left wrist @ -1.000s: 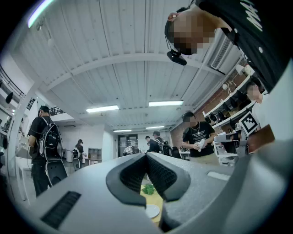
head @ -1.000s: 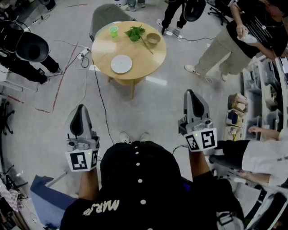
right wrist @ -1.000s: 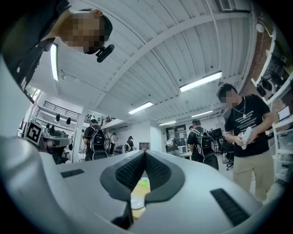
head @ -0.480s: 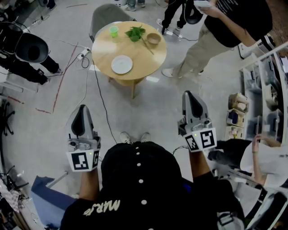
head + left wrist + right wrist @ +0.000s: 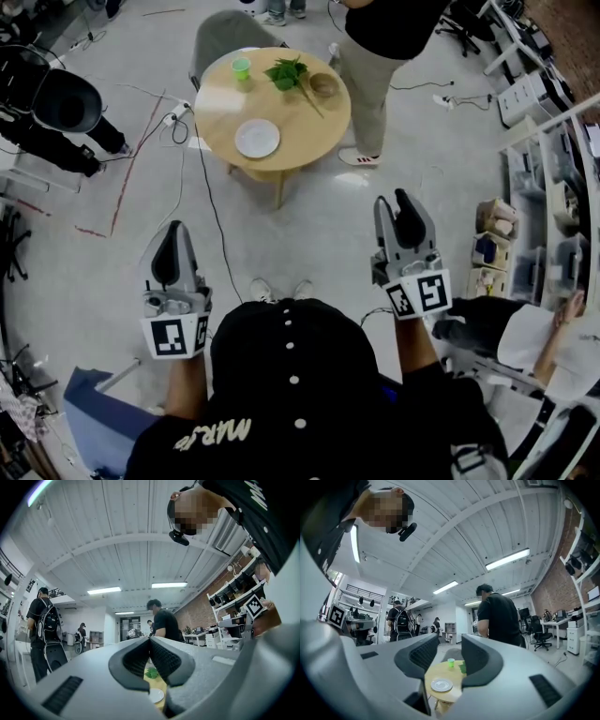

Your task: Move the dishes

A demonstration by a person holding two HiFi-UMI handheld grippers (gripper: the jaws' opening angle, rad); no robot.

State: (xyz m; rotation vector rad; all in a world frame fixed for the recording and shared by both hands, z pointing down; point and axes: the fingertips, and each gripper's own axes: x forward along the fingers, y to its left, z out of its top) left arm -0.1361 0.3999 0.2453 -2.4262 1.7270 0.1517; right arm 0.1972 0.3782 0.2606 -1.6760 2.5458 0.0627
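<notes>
A round wooden table (image 5: pixel 309 131) stands well ahead of me on the floor. On it are a white plate (image 5: pixel 257 138), a green cup (image 5: pixel 242 67), a bunch of leafy greens (image 5: pixel 286 70) and a wooden bowl (image 5: pixel 323 84). My left gripper (image 5: pixel 172 246) is held low at the left, shut and empty, its pads meeting at the tip (image 5: pixel 149 641). My right gripper (image 5: pixel 396 208) is open and empty, far short of the table. The right gripper view frames the plate (image 5: pixel 441 684) and cup (image 5: pixel 450 663) between the spread jaws.
A person in black (image 5: pixel 375 56) stands against the table's right side. A grey chair (image 5: pixel 230 33) sits behind the table. A black cable (image 5: pixel 208 206) runs across the floor. Shelves (image 5: pixel 553 216) and a seated person (image 5: pixel 544 337) line the right; black equipment (image 5: pixel 56 98) is at left.
My right gripper's jaws have parted from shut to open. The person in black walked from the far right up to the table's right side. The left gripper barely moved.
</notes>
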